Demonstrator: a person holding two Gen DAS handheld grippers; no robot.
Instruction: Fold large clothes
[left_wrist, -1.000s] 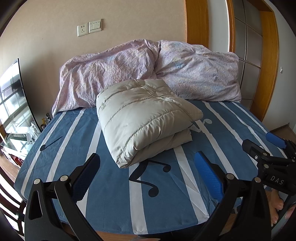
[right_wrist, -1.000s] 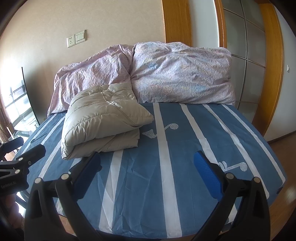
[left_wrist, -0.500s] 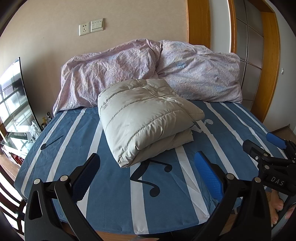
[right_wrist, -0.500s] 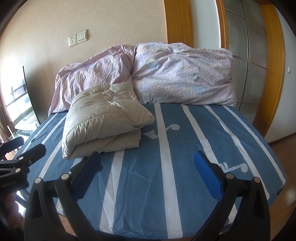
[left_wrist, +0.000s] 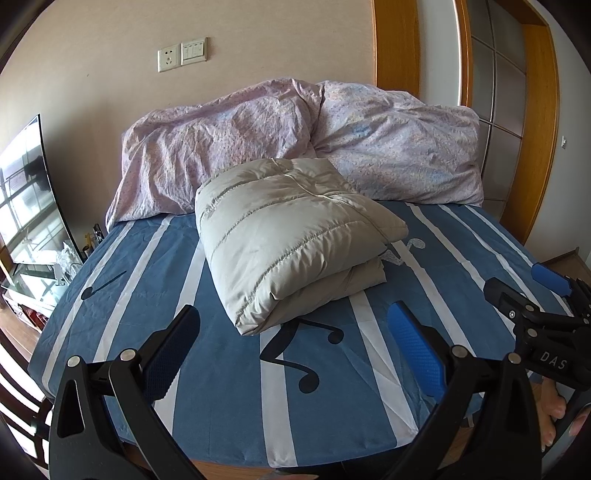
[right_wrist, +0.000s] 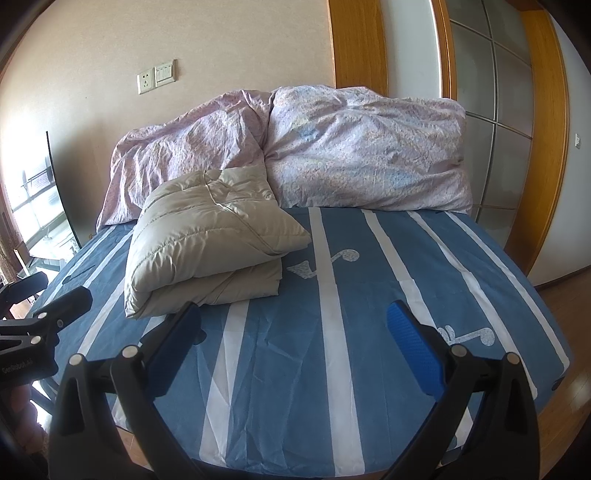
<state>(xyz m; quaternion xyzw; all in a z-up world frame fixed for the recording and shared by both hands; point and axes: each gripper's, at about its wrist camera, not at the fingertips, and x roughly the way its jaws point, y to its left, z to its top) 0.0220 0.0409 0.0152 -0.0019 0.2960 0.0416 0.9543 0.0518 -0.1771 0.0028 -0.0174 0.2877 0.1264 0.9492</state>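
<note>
Jacket (left_wrist: 291, 236) sits folded on the bed (left_wrist: 221, 387) by the pillows (right_wrist: 365, 155), and both my left gripper (left_wrist: 295, 354) and right gripper (right_wrist: 295, 350) hang wide open holding nothing, so its puffy layers might spring apart if I bump it.

Behind the folded puffer jacket (left_wrist: 291, 236): lower middle of the pink duvet (left_wrist: 229, 147) hidden. Left of the jacket: television (left_wrist: 26, 192) cut by the frame edge, small items beside it too tiny to identify.
</note>
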